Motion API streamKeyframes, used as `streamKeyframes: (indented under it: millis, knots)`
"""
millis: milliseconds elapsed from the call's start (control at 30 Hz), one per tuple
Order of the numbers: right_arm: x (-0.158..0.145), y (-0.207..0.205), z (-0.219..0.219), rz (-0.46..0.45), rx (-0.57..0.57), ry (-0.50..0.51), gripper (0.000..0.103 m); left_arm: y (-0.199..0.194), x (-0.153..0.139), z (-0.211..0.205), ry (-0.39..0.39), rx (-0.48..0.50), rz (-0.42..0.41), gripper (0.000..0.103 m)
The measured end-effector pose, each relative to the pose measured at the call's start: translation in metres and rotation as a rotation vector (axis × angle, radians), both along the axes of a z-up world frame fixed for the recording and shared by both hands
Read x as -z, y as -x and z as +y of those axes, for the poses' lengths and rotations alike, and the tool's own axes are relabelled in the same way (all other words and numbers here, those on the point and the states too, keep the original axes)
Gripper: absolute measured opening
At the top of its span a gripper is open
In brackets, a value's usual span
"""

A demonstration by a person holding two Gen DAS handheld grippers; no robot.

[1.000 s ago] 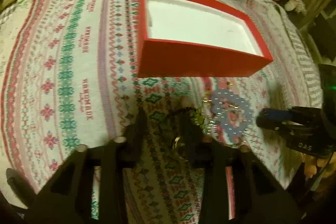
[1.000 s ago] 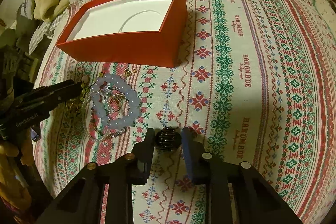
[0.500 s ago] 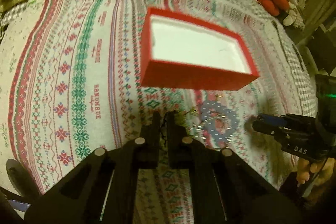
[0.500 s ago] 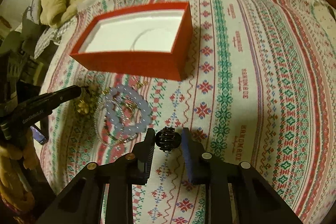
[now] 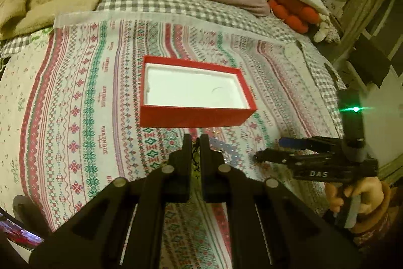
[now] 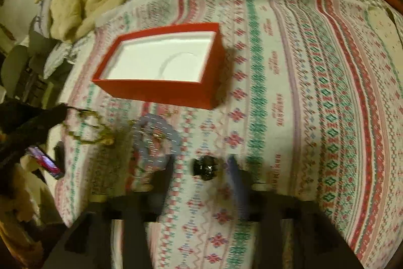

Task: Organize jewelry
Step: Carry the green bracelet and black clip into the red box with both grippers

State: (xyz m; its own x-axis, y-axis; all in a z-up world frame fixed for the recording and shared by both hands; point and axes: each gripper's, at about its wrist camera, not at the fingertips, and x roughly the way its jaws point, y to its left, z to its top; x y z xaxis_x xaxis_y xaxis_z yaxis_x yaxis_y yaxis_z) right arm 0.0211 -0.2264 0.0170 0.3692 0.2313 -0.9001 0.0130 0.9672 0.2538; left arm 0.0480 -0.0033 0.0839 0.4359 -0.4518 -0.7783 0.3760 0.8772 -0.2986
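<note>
Now the left tool point(image 5: 195, 140) pinches a gold chain point(image 6: 88, 127), lifting it toward the red box point(image 5: 194, 115). Its right tool point(image 6: 201, 163) has just been spreading, with the dark ring point(image 6: 205, 167) loose between its fingers.

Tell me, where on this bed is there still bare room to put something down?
The patterned cloth left of the red box lies bare, as does the wide stretch on its other side in the right wrist view. The box's white inside looks empty. It is crowded in front of the box: the pale bead bracelet, gold chain, dark bracelet and both grippers.
</note>
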Motion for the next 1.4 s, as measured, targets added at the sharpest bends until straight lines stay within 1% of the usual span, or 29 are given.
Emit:
streamKeyframes:
  millis: [167, 300, 333, 367, 400, 433, 533, 667, 900, 1100, 1200, 1267, 1333, 1400]
  knots:
    - [0.010, -0.004, -0.001, 0.040, -0.002, -0.027, 0.069, 0.003, -0.002, -0.002, 0.004, 0.006, -0.003, 0.007]
    - [0.023, -0.005, -0.001, 0.093, 0.019, 0.004, 0.067, 0.003, 0.002, -0.005, -0.008, 0.005, 0.012, 0.007]
    - [0.027, -0.005, 0.000, 0.106, 0.020, 0.012, 0.062, 0.003, 0.003, -0.005, -0.013, 0.003, 0.014, 0.007]
    - [0.030, -0.006, 0.000, 0.115, 0.017, 0.016, 0.048, 0.002, 0.004, -0.006, -0.019, -0.001, 0.017, 0.007]
    - [0.034, -0.007, 0.002, 0.127, 0.011, 0.019, 0.038, 0.001, 0.005, -0.005, -0.020, -0.004, 0.021, 0.007]
    - [0.036, -0.007, 0.003, 0.134, 0.005, 0.024, 0.025, 0.001, 0.005, -0.005, -0.019, -0.009, 0.024, 0.007]
    - [0.030, -0.008, 0.007, 0.105, -0.003, 0.039, 0.024, 0.001, 0.003, -0.004, -0.016, -0.015, 0.018, 0.007]
    - [0.010, -0.009, 0.015, 0.046, -0.009, 0.024, 0.024, 0.001, -0.003, -0.003, -0.007, -0.017, -0.001, 0.007]
    - [-0.018, -0.023, 0.022, -0.035, -0.005, -0.035, 0.024, -0.010, -0.015, -0.005, 0.002, -0.050, -0.028, 0.007]
    - [-0.035, -0.036, 0.021, -0.098, 0.006, -0.087, 0.025, -0.027, -0.025, -0.022, 0.011, -0.055, -0.058, 0.007]
    - [-0.035, -0.049, 0.018, -0.118, 0.013, -0.113, 0.025, -0.040, -0.030, -0.030, 0.027, -0.060, -0.073, 0.007]
    - [-0.032, -0.058, 0.017, -0.123, 0.022, -0.125, 0.025, -0.051, -0.027, -0.034, 0.048, -0.063, -0.069, 0.007]
    - [-0.028, -0.065, 0.017, -0.127, 0.031, -0.133, 0.025, -0.062, -0.018, -0.034, 0.060, -0.071, -0.058, 0.007]
    - [-0.024, -0.071, 0.017, -0.129, 0.028, -0.138, 0.025, -0.070, -0.006, -0.033, 0.045, -0.086, -0.047, 0.007]
